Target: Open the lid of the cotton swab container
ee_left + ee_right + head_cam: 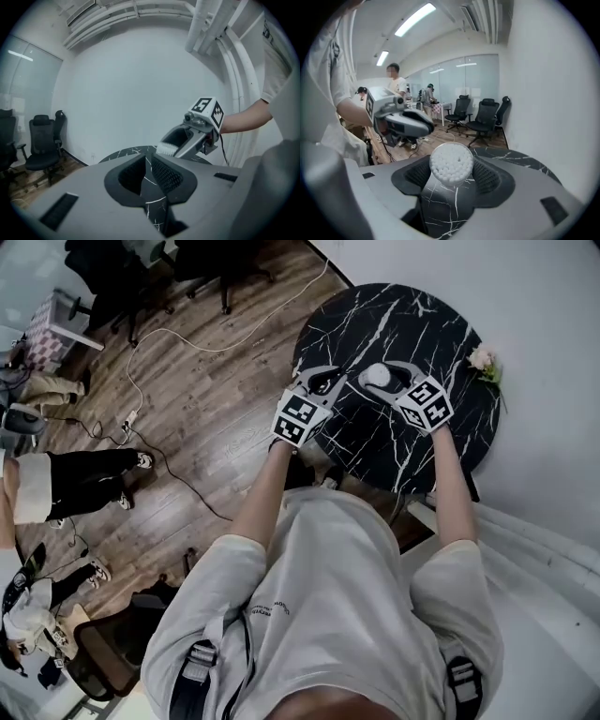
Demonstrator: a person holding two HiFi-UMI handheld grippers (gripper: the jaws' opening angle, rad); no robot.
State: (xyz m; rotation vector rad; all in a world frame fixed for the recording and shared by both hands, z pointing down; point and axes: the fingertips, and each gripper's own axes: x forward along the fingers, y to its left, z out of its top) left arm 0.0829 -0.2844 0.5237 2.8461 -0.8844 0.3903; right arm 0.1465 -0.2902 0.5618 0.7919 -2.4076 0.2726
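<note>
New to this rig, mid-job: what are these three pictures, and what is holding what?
No robot arm here: a person stands at a round black marble table with a hand-held gripper in each hand. The head view looks down from the person's head; the other two views look along each gripper's jaws. The right hand-held gripper clamps the cotton swab container above the table, white swab tips showing at its top. The left hand-held gripper is shut on nothing. A small flower lies by the table's edge near the wall. I cannot make out a lid.
</note>
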